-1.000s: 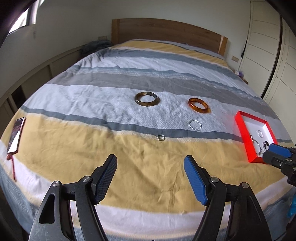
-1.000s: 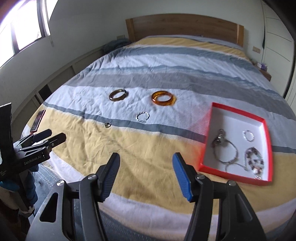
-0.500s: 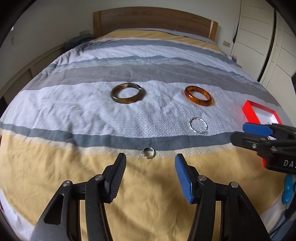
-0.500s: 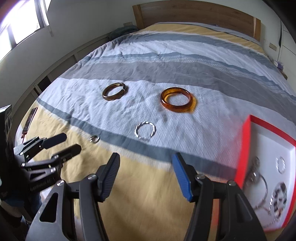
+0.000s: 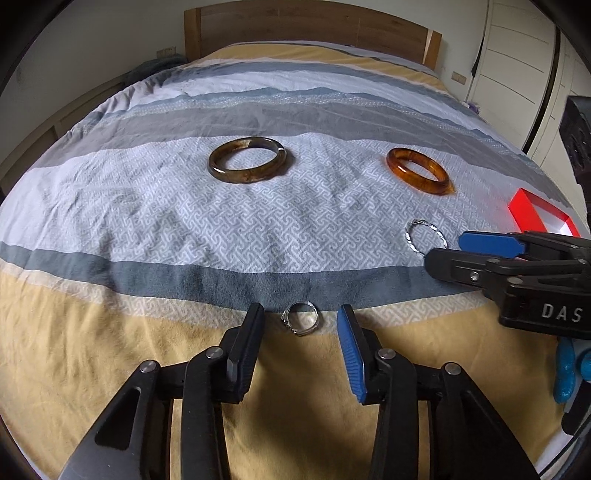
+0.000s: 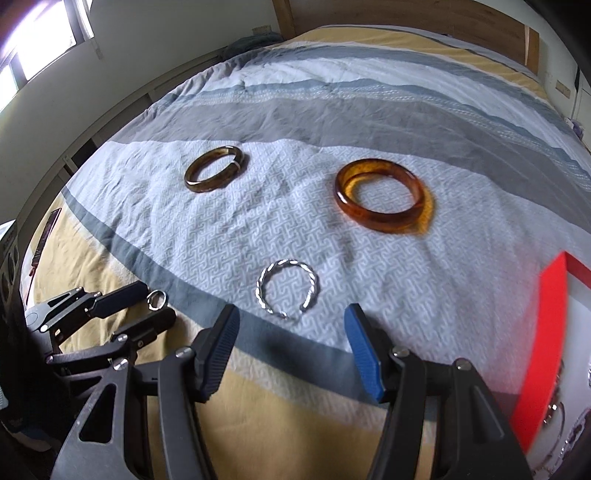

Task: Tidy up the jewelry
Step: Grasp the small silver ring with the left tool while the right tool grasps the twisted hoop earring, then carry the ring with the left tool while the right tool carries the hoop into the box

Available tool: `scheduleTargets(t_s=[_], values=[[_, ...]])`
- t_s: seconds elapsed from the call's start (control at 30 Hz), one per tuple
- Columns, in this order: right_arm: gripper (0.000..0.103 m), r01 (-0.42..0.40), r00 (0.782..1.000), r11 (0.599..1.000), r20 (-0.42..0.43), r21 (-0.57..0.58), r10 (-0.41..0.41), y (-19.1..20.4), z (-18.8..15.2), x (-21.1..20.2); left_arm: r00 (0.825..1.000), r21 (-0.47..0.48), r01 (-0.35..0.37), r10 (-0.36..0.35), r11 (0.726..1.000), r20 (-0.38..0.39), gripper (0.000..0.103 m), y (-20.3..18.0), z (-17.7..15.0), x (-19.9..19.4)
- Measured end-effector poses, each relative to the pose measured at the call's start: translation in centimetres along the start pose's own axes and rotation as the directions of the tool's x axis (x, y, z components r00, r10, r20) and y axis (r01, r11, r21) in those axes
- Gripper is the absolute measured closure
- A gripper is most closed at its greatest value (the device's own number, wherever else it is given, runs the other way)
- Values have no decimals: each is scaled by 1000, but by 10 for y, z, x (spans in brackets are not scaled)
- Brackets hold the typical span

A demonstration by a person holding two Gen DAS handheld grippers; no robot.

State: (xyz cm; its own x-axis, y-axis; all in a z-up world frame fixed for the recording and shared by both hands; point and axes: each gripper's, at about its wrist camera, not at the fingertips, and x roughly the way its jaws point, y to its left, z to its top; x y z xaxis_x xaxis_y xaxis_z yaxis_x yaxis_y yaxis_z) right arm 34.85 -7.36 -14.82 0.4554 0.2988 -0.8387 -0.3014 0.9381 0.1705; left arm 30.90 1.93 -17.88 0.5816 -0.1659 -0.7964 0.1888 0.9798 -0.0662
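A small silver ring (image 5: 300, 322) lies on the striped bedspread between the fingertips of my left gripper (image 5: 301, 323). Its jaws are closing, and the pads stand clear of the ring. The right wrist view shows that gripper (image 6: 158, 301) low at the left with the ring (image 6: 157, 298) between its tips. My right gripper (image 6: 291, 319) is open, just short of a twisted silver bangle (image 6: 284, 263). Farther back lie a dark brown bangle (image 6: 207, 182) and an amber bangle (image 6: 380, 221). In the left wrist view the right gripper (image 5: 445, 251) reaches in by the twisted bangle (image 5: 424, 223).
A red box (image 6: 546, 350) holding several jewelry pieces sits on the bed at the right; its corner (image 5: 532, 218) shows in the left wrist view. A wooden headboard (image 5: 314, 26) stands at the far end. A blue-gloved hand (image 5: 567, 369) is at the right edge.
Both grippers have come forward and down toward the bedspread. The left jaws have narrowed around the small ring. The right gripper now hangs over the twisted bangle, its jaws as wide as before.
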Motion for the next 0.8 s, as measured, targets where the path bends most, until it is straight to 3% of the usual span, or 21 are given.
scheduleTargets(t_s=[0.3,0.37,0.43,0.8], values=[[48,-2,1000,1000,-3,0,2,0,1,20,1000,-7,-8,8,1000,10,72,2,-5,9],[54,-3,1000,1000,2,7,3,-1,1,21,1000,-10,-7,7,1000,13,76,2,-5,9],[66,-15,1000,1000,6,28,15,-6,2,22,1000,-14,-7,8,1000,15,80,3,-4,10],[66,-44,999,998,24,39,43,-9,-1,6,1000,-27,10,-9,1000,26,83,6,-2,-1]])
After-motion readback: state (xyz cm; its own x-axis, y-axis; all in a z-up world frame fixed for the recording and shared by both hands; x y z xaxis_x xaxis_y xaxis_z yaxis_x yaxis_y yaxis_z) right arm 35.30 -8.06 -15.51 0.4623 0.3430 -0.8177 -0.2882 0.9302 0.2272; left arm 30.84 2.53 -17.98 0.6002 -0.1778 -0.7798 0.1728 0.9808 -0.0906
